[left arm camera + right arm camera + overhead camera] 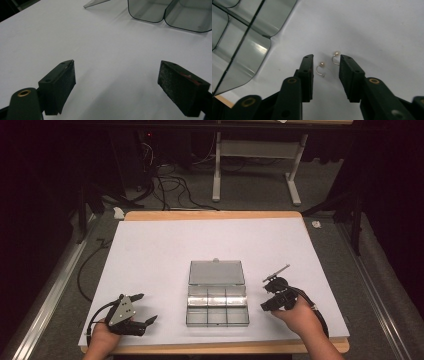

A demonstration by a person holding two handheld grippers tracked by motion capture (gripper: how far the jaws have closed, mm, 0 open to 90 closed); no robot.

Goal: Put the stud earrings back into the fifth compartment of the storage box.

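Here the right gripper [325,68] hangs over the white table sheet [160,250] just right of the clear plastic compartment box [217,302], and two small gold hook earrings with pearl-like beads lie on the sheet at its tips. The nearer earring [321,69] sits in the gap between the two black jaws, closer to the left-hand one in the right gripper view, touching neither pad as far as can be seen. The second earring [334,57] lies just beyond it, at the inner front corner of the other jaw; whether it touches that jaw cannot be told. The jaws stand partly closed, a narrow gap between them, and grip nothing. The box lies open, its lid [216,272] flat on the sheet behind the compartments. The left gripper [116,82] rests low over the sheet at the near left, well apart from the box, its jaws spread wide with only bare sheet between them.
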